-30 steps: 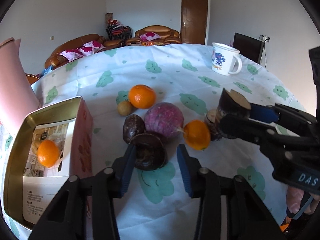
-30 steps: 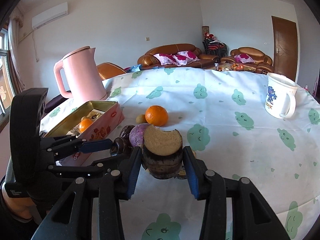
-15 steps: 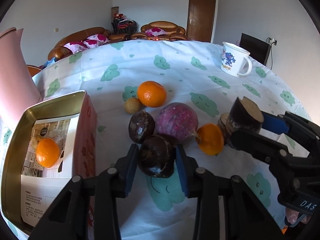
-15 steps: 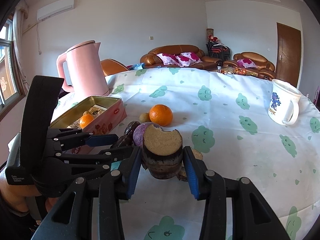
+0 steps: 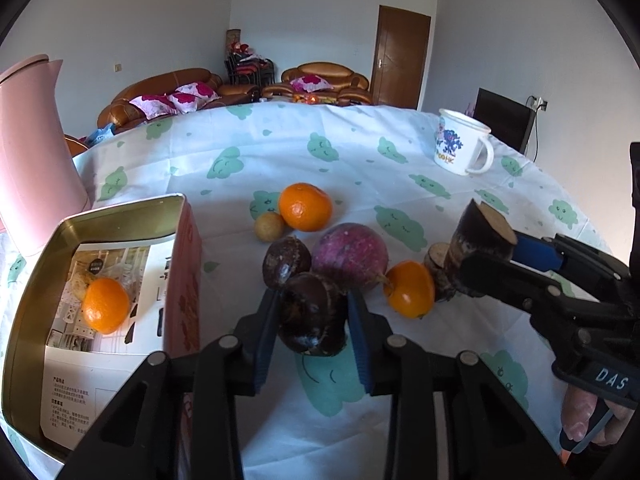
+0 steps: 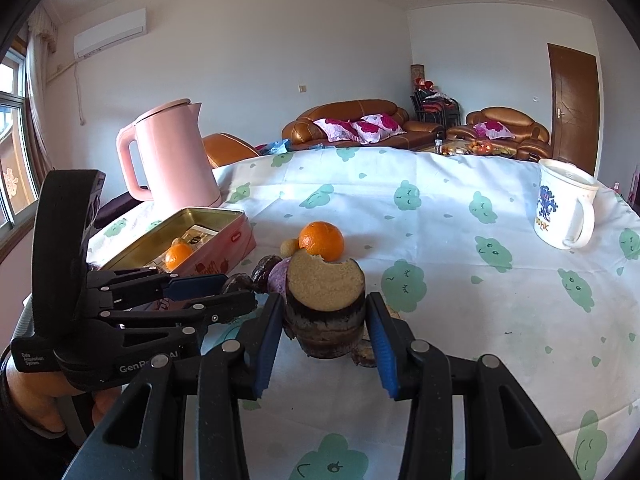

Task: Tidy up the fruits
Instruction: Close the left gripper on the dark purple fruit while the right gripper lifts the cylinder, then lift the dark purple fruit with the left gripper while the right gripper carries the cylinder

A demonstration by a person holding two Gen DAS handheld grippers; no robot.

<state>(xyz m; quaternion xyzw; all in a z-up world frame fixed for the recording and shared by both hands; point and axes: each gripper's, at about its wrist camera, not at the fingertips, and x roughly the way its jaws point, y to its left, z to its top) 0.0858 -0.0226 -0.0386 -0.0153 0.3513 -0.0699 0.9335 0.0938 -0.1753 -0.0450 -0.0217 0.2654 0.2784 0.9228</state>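
My left gripper [image 5: 313, 322] has just been closing its jaws, and the blue ribbed pads now press both sides of a dark, glossy round fruit [image 5: 312, 316] resting on the cloud-printed cloth of the bench [image 5: 248, 152]. My right gripper [image 6: 326, 322] is clamped on a stubby cut root chunk [image 6: 325, 304], rough-barked with a grainy tan face, held just above the cloth. I count three oranges [image 5: 305, 207]: two on the cloth, one inside the open gold-lined tin [image 5: 120, 216]. Beside them sit a second dark fruit [image 5: 286, 260], a matte purple bulb [image 5: 349, 256] and one small tan fruit [image 5: 269, 227].
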